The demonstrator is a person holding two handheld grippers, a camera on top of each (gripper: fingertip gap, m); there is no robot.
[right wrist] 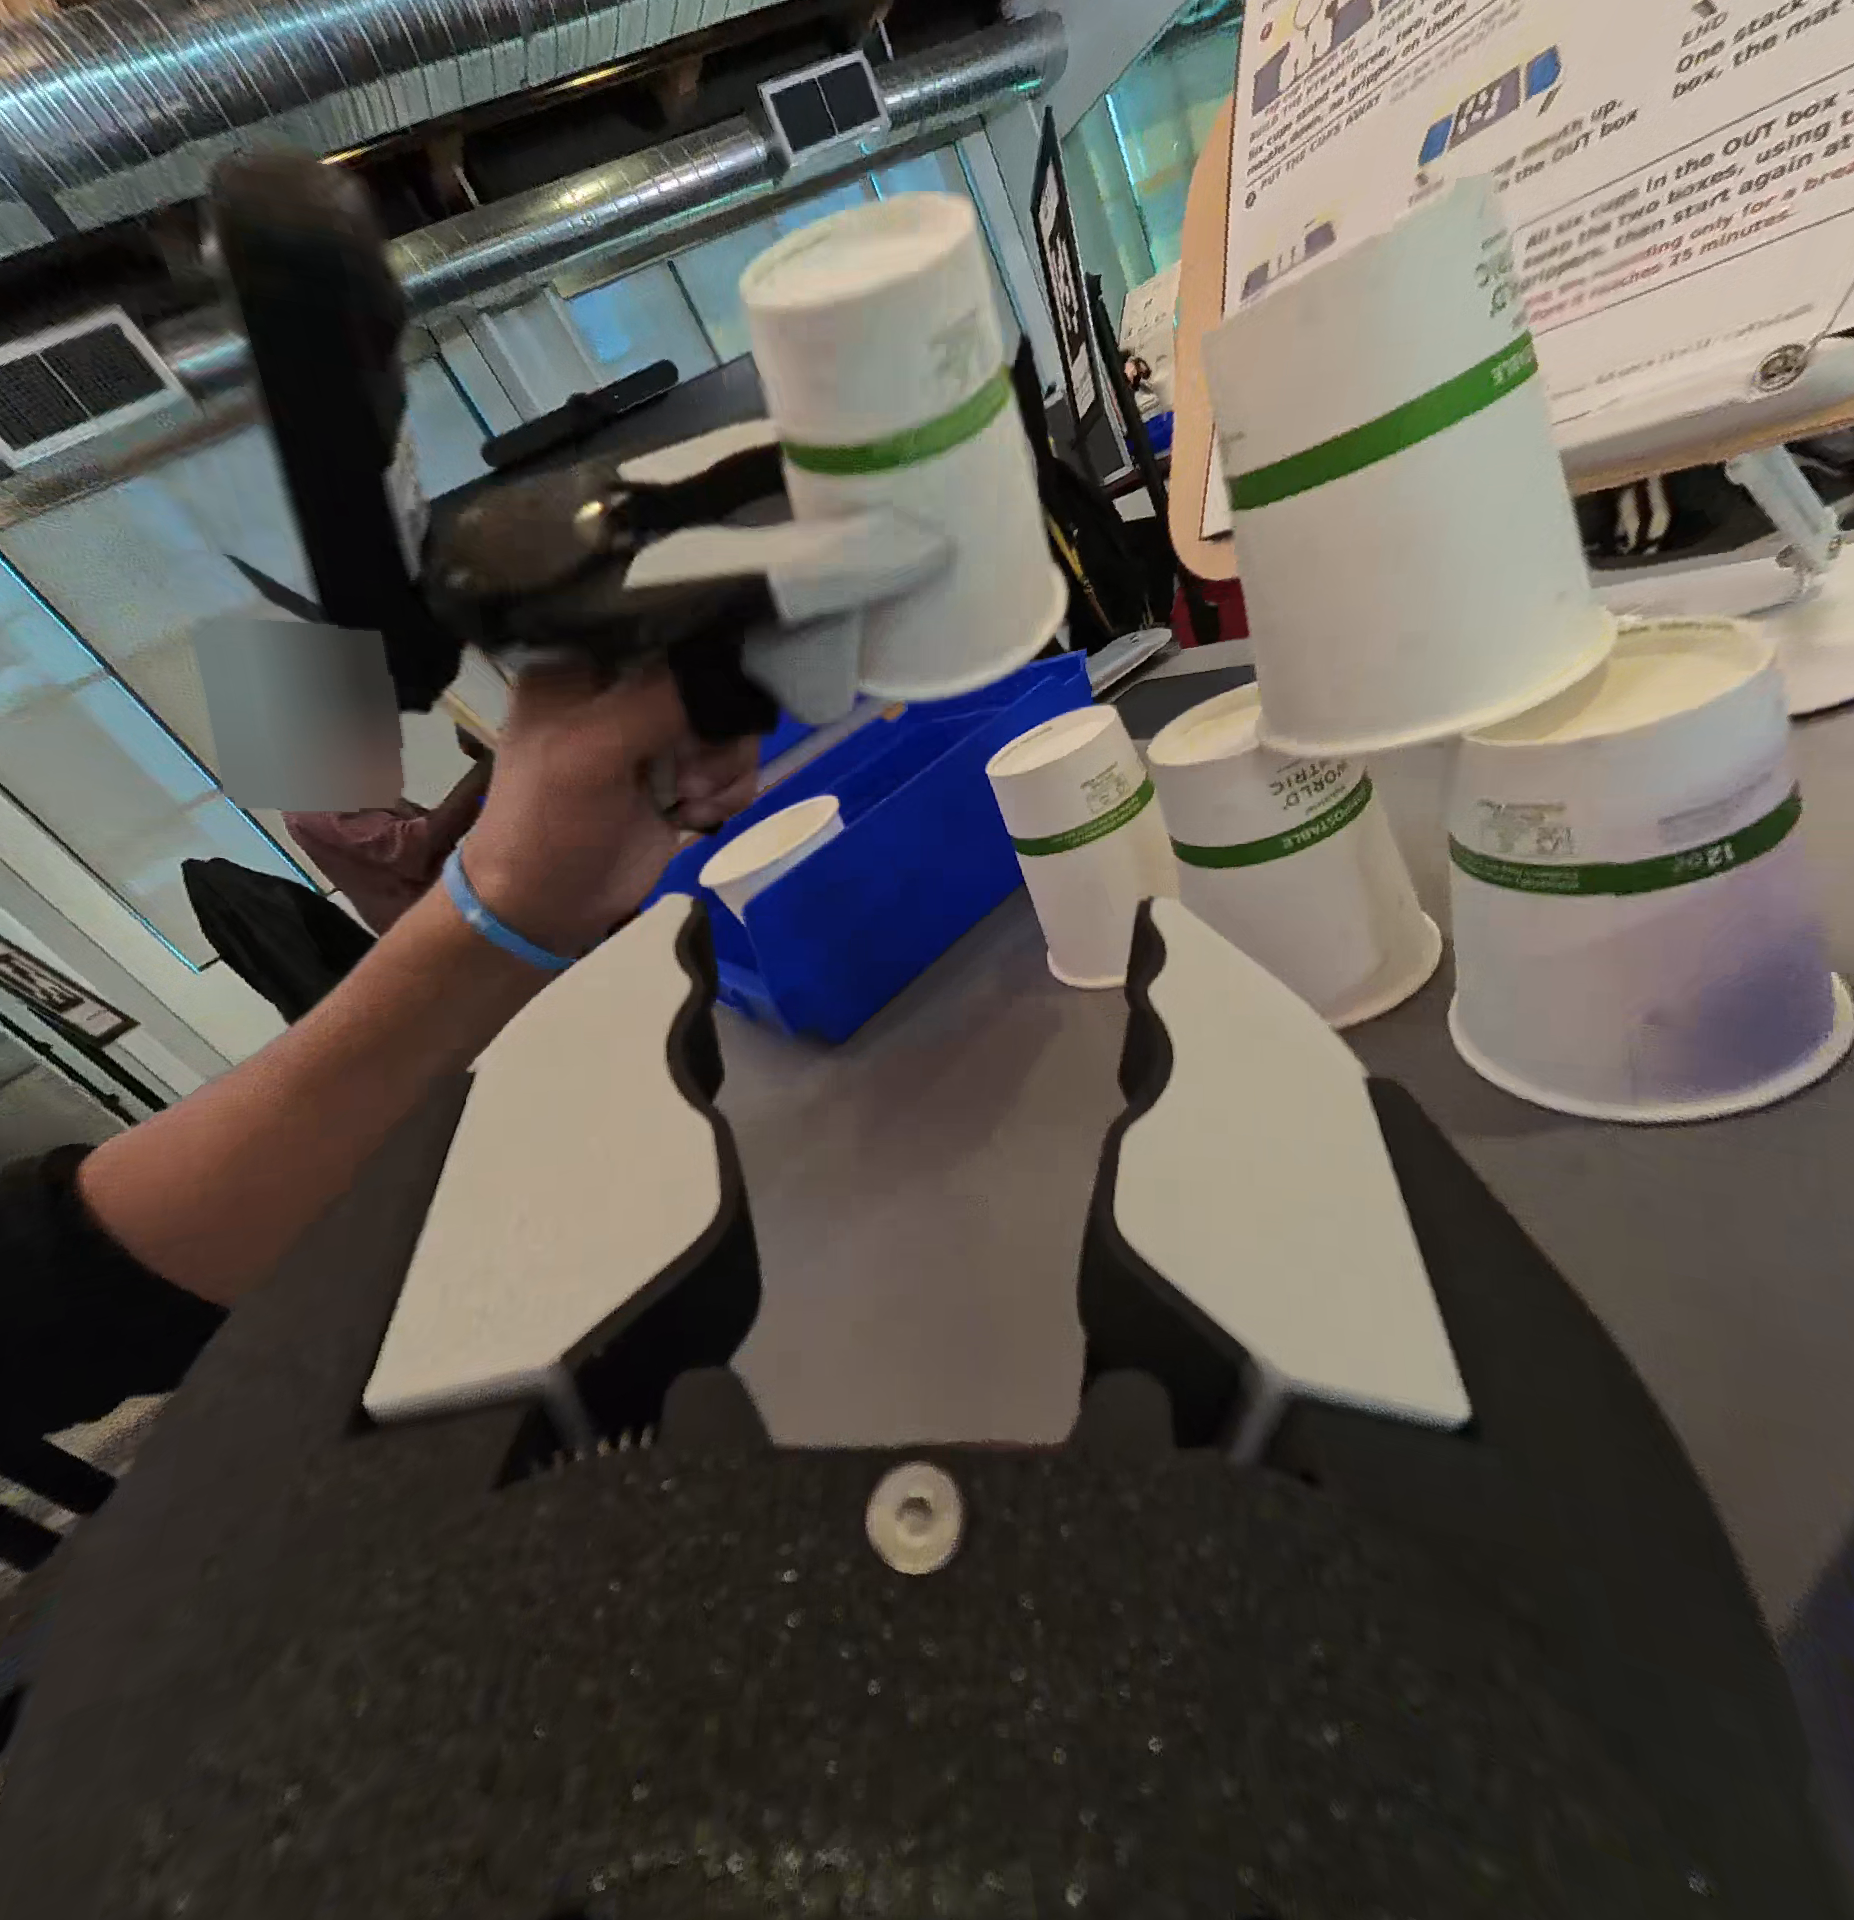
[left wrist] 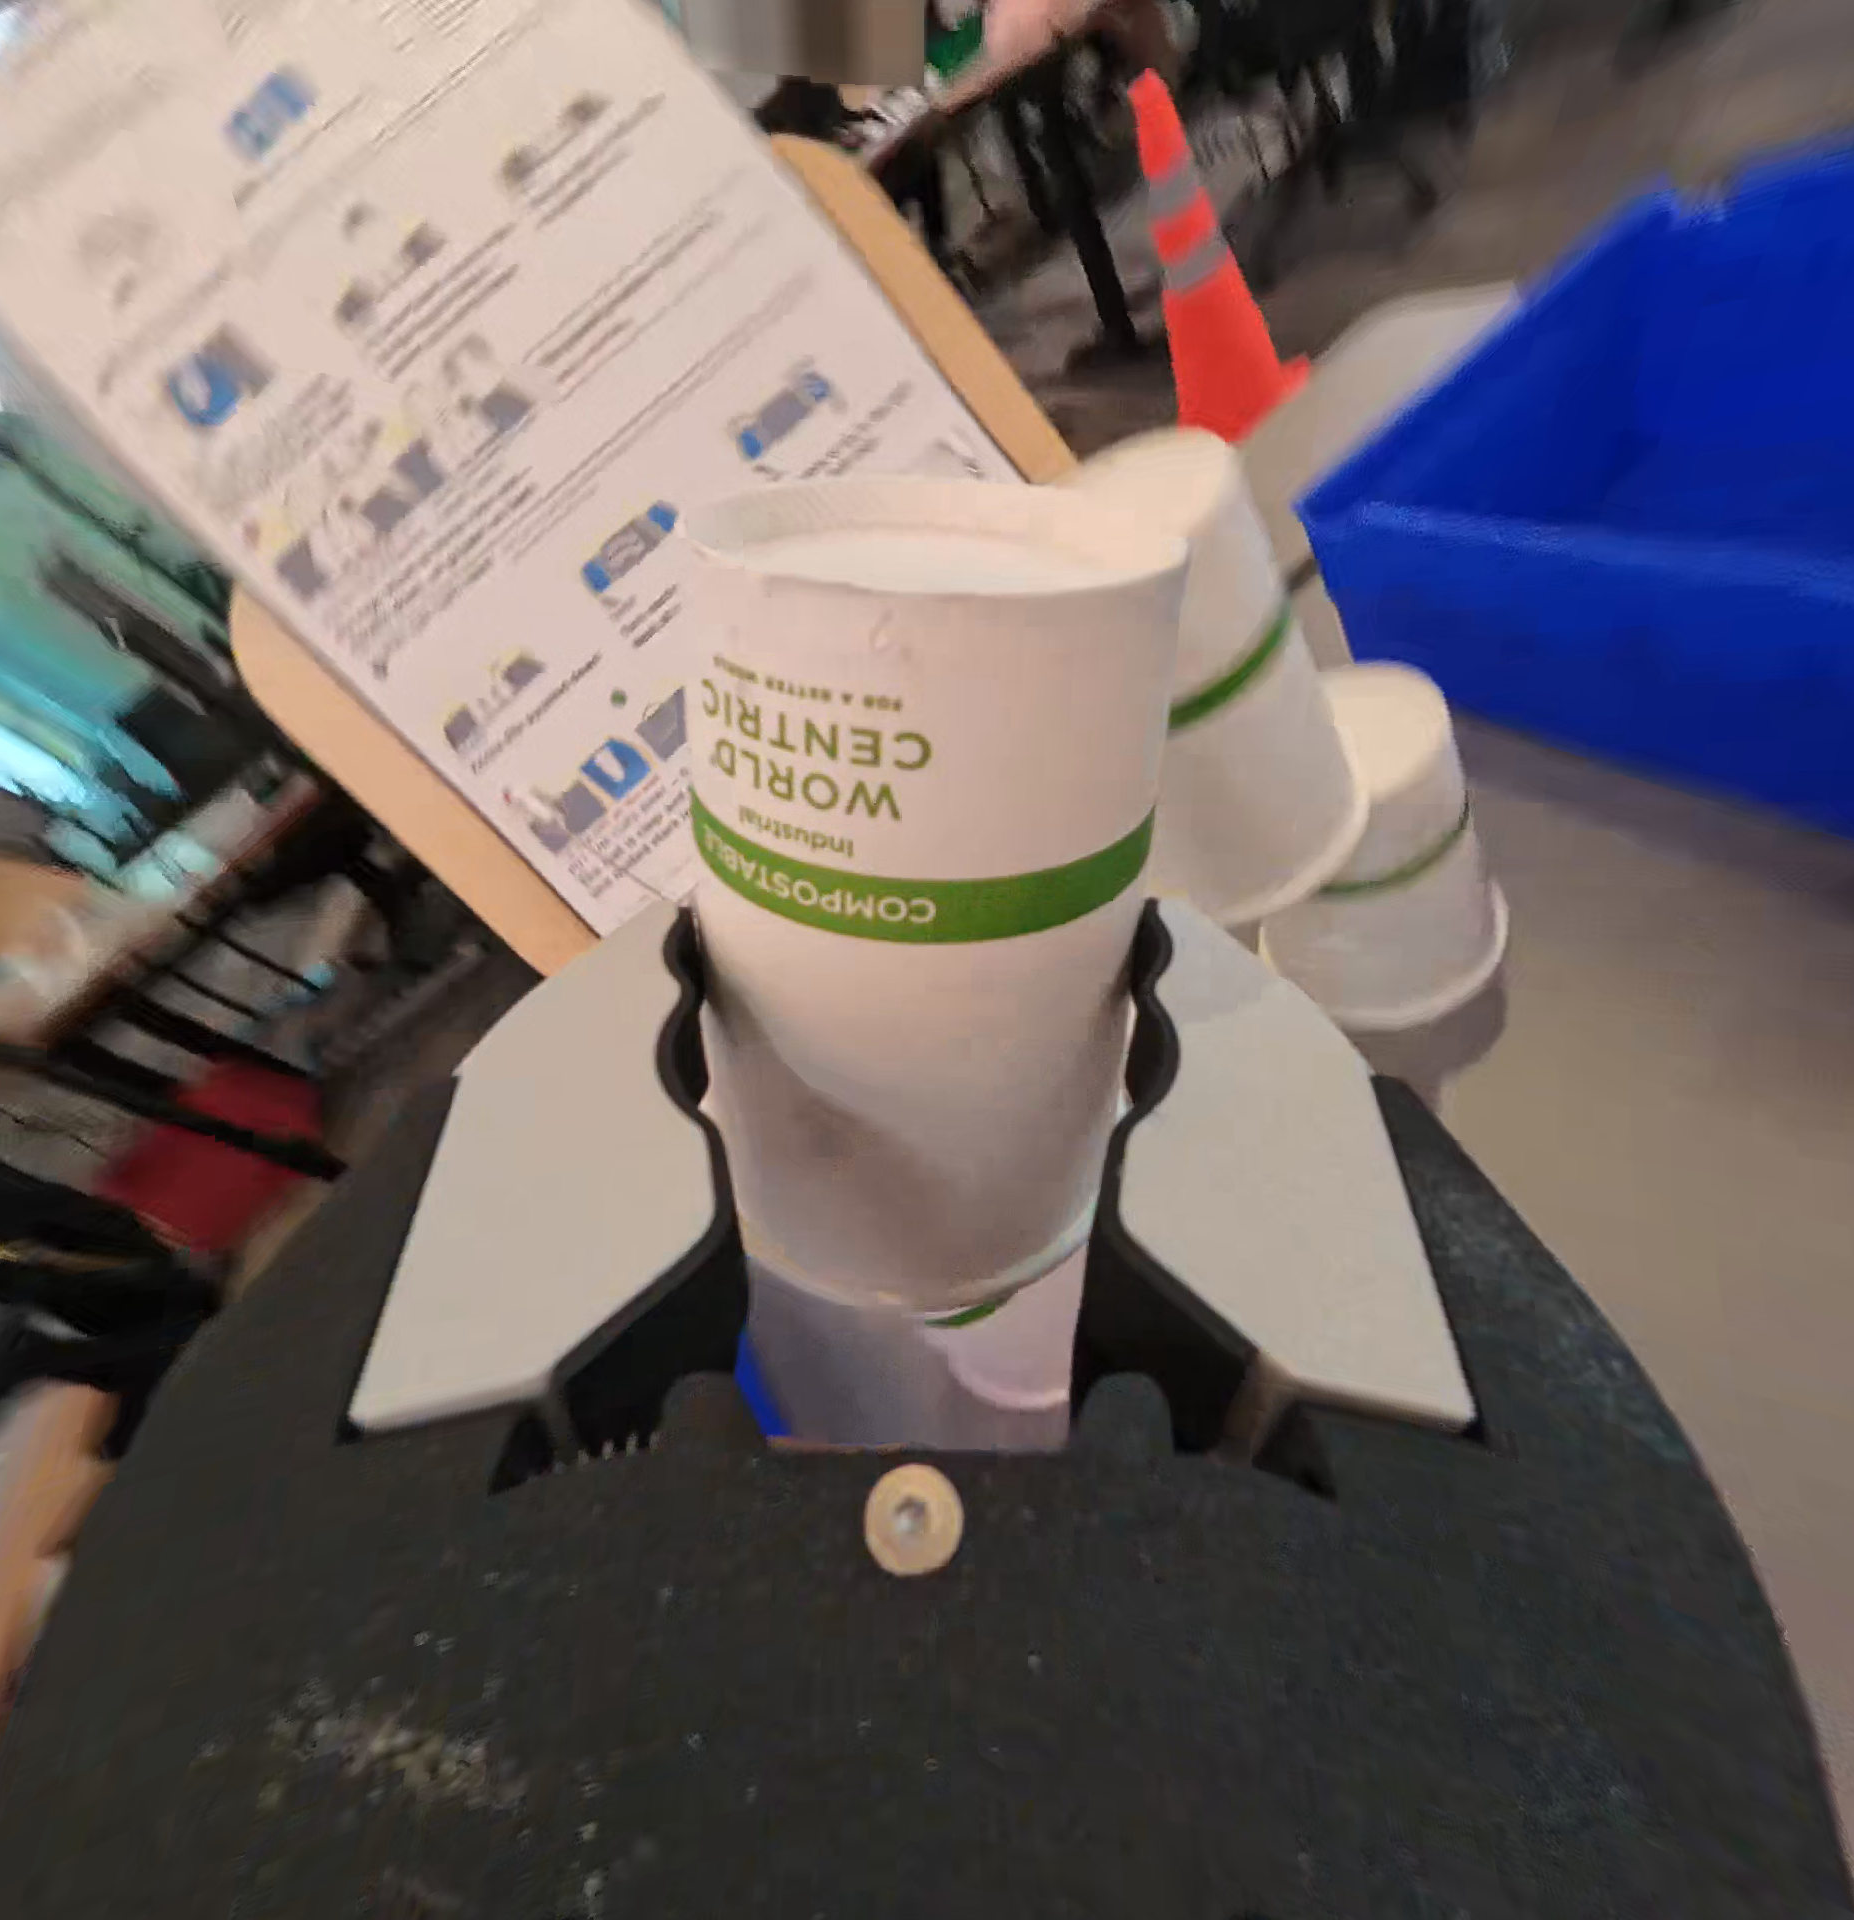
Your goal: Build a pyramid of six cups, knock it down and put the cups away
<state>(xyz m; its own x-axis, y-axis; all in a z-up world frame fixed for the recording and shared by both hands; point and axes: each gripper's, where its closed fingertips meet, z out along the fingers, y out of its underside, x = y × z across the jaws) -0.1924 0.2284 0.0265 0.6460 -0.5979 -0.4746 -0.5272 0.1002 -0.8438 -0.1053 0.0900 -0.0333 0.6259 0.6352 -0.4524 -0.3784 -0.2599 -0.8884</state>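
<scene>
Green print on white cups point(left wrist: 933, 790) (poster point(right wrist: 1588, 135) also lettered)

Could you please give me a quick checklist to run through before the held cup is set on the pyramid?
1. Left tongs shut on held cup, mouth down: ok.
2. Three base cups upside down in a row on the table: ok.
3. Second-row cup resting level: not ok, it tilts.
4. Free slot beside that cup for the held one: ok.
5. Right tongs open, empty, clear of the stack: ok.
6. Sixth cup ready in the blue bin: ok.
</scene>
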